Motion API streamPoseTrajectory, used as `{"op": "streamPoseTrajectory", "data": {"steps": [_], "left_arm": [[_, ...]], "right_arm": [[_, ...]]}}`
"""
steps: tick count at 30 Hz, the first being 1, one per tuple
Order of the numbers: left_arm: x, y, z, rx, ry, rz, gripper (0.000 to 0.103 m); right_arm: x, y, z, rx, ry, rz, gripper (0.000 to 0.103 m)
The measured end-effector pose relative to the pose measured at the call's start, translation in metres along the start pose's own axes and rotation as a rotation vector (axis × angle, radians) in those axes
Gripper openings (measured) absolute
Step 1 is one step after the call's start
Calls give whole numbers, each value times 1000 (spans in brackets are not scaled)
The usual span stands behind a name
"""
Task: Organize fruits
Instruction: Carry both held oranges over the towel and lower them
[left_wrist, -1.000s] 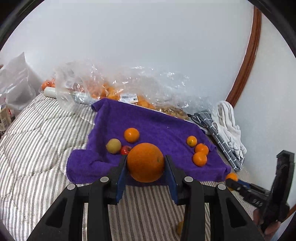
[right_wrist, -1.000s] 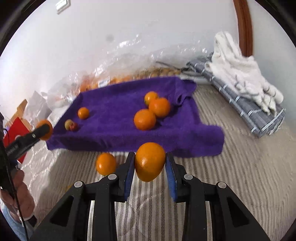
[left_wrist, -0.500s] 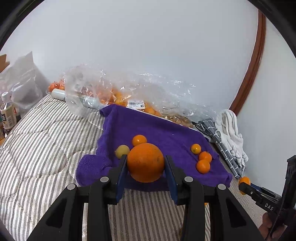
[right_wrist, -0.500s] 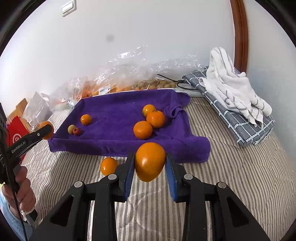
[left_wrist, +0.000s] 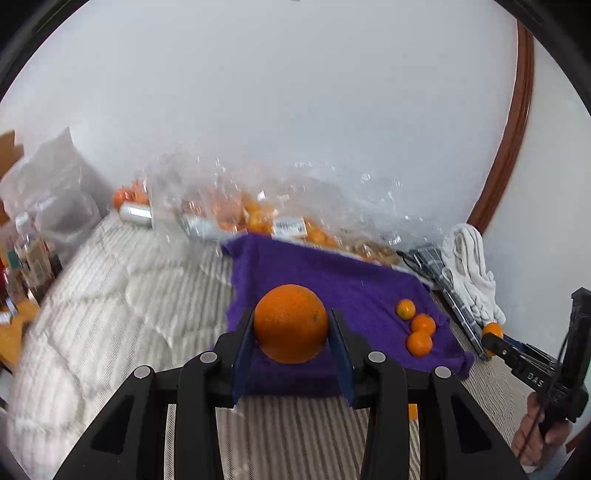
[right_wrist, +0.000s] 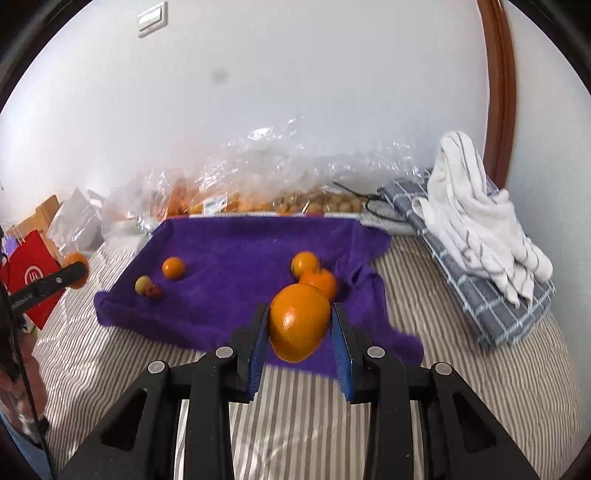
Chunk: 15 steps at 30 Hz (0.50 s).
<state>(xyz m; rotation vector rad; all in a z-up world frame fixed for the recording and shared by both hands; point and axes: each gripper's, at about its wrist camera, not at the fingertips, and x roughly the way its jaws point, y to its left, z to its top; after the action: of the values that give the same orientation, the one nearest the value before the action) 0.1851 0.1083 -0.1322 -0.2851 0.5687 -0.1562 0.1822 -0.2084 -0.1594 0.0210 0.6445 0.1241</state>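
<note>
Left wrist view: The left tool (left_wrist: 291, 334) is seen pinching a large orange (left_wrist: 291, 323) between its blue pads (left_wrist: 242, 354), held above the near edge of a purple towel (left_wrist: 332, 273). The towel is spread on a striped bed (left_wrist: 110, 295). Three small oranges (left_wrist: 419, 326) are noted in a close group on the towel's right side. Clear plastic bags (left_wrist: 258, 206) holding more orange fruit are lined along the wall behind the towel. A white cloth (left_wrist: 469, 269) is piled on a checked cloth (left_wrist: 432, 258) at the right. The right tool (left_wrist: 493, 338) is visible at the far right, gripped by a hand (left_wrist: 535, 432), with an orange fruit at its tip.

Right wrist view: The right tool (right_wrist: 300, 328) is recorded clamped on an orange (right_wrist: 299, 321), held over the towel's (right_wrist: 240, 251) near edge. Directly behind it two oranges (right_wrist: 312, 273) lie touching on the towel. On the towel's left side a small orange (right_wrist: 173, 267), a yellowish fruit (right_wrist: 142, 284) and a small red fruit (right_wrist: 154, 291) are found; the last two are touching. The left tool (right_wrist: 75, 273) appears at the left edge with its orange. A red bag (right_wrist: 26, 277) stands behind it.
</note>
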Motion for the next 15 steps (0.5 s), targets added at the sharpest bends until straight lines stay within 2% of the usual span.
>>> {"op": "streamPoseTrajectory", "data": {"steps": [8,12,15], "left_arm": [[26,-4,41,24,-15,37,37],[56,-1,50,-7,38,41,37],[78,-4,50,9,74,58,37]], "right_arm": [[35,-3,42,6,-16,19,33],[55,6,59,-19,-8,8,33],[71,12,62,-26,5,20,33]]}}
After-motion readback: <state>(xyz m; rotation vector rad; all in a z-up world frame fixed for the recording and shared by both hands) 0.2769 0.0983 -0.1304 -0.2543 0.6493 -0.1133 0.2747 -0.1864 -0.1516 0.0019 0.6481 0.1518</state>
